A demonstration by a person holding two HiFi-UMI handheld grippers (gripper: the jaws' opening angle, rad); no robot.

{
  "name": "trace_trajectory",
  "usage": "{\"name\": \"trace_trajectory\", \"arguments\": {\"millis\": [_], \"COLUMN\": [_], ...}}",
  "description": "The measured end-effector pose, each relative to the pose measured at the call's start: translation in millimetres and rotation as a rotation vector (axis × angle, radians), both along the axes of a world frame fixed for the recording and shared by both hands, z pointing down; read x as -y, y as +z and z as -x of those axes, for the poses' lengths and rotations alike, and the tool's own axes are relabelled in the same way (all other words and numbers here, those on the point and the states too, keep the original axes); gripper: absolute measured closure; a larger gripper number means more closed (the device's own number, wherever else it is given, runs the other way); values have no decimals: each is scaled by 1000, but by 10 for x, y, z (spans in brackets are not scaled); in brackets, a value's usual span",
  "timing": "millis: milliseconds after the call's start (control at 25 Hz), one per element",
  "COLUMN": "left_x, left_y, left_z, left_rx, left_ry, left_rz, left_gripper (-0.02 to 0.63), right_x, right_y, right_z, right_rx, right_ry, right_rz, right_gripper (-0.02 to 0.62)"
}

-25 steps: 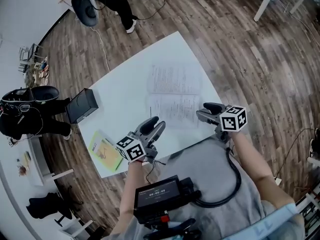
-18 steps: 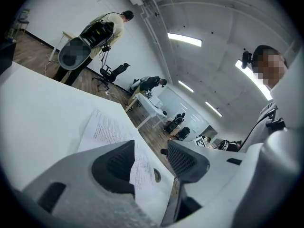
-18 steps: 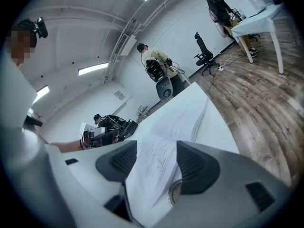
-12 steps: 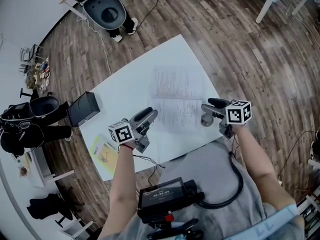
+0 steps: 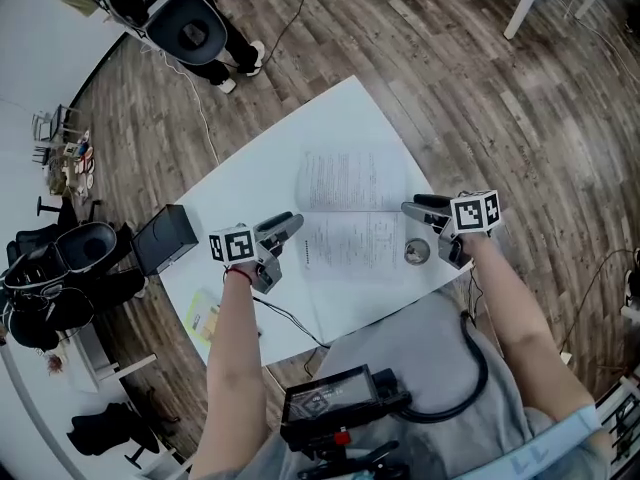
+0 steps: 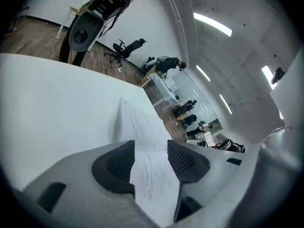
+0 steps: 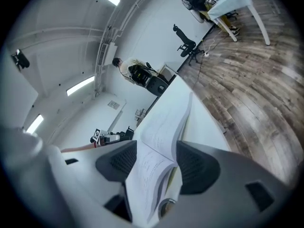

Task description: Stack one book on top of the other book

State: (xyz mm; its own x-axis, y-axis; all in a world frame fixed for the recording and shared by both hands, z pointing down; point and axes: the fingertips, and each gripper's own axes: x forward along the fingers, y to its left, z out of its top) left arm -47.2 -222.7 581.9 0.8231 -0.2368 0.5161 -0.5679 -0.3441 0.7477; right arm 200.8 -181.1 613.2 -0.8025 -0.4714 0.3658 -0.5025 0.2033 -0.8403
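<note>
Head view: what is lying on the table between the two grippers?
An open book lies on the white table, between the left gripper and the right gripper. The head view shows it best.

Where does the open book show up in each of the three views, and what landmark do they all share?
Head view: the open book lies near the picture's centre, on the right part of the table.
Left gripper view: the open book runs from the lower centre up toward the middle, seen low across its pages.
Right gripper view: the open book fills the lower centre, its pages arching upward.
Shared landmark: the white table under it.
</note>
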Motion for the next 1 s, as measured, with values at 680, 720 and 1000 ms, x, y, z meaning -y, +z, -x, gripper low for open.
{"name": "trace_trajectory", "arguments": {"millis": [680, 720, 1000], "left_x": [265, 277, 278], "left_y": [448, 434, 585], "left_z": [-105, -121, -116], "left_rx": [-122, -145, -135], "left_ry": [136, 140, 197], "left_rz": [322, 338, 411], "left_gripper": [403, 403, 403], "right_x": [120, 126, 219], "right_y": [224, 210, 139], "right_z": [149, 155, 155], "right_rx": [171, 188, 258], "right_ry": [-87, -91, -118], "right_rz": [205, 223, 247], "right_gripper": [357, 357, 359]}}
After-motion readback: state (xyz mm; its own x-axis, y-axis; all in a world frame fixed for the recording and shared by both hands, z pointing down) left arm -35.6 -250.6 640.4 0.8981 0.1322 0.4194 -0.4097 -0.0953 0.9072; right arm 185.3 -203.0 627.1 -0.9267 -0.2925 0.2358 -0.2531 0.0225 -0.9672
